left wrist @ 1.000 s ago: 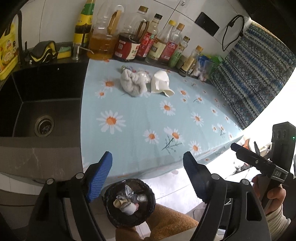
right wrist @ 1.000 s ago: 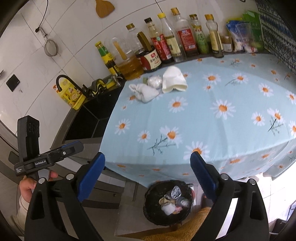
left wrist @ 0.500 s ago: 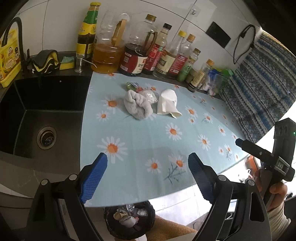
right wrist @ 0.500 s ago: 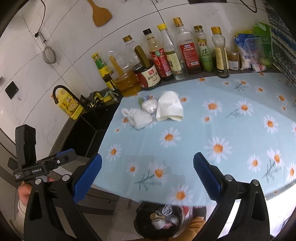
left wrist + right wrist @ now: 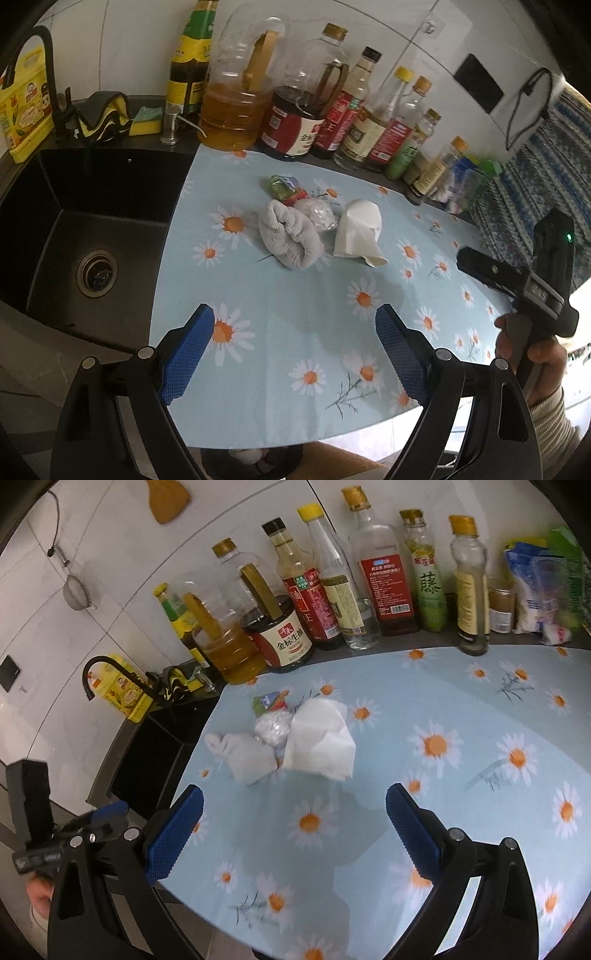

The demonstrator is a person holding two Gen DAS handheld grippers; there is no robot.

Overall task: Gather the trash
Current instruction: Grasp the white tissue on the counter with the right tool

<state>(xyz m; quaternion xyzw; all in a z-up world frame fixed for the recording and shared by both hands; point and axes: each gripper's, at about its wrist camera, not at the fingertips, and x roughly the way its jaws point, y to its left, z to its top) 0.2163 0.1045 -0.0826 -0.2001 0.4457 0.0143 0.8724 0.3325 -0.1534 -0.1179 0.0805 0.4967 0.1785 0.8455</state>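
Note:
On the daisy-print tablecloth point(image 5: 295, 325) lies a cluster of trash: a grey crumpled cloth point(image 5: 290, 236), a clear plastic wad point(image 5: 319, 214), a white crushed paper cup point(image 5: 360, 232) and a green-red wrapper point(image 5: 284, 186). The same pieces show in the right wrist view: cloth point(image 5: 251, 758), plastic wad point(image 5: 271, 729), white paper point(image 5: 321, 736), wrapper point(image 5: 269, 701). My left gripper point(image 5: 295, 350) is open and empty, over the near table edge. My right gripper point(image 5: 295, 834) is open and empty, short of the trash. The black trash bin point(image 5: 255, 461) is mostly hidden under the table edge.
A row of oil and sauce bottles point(image 5: 306, 110) lines the back wall. A black sink point(image 5: 85, 229) with faucet point(image 5: 33, 70) lies left of the cloth. Food packets point(image 5: 539, 587) stand at the back right. A patterned curtain point(image 5: 535, 184) hangs at the right.
Both grippers have risen from above the bin and moved forward over the table toward the trash cluster. The bin has slid nearly out of view. Both stay open.

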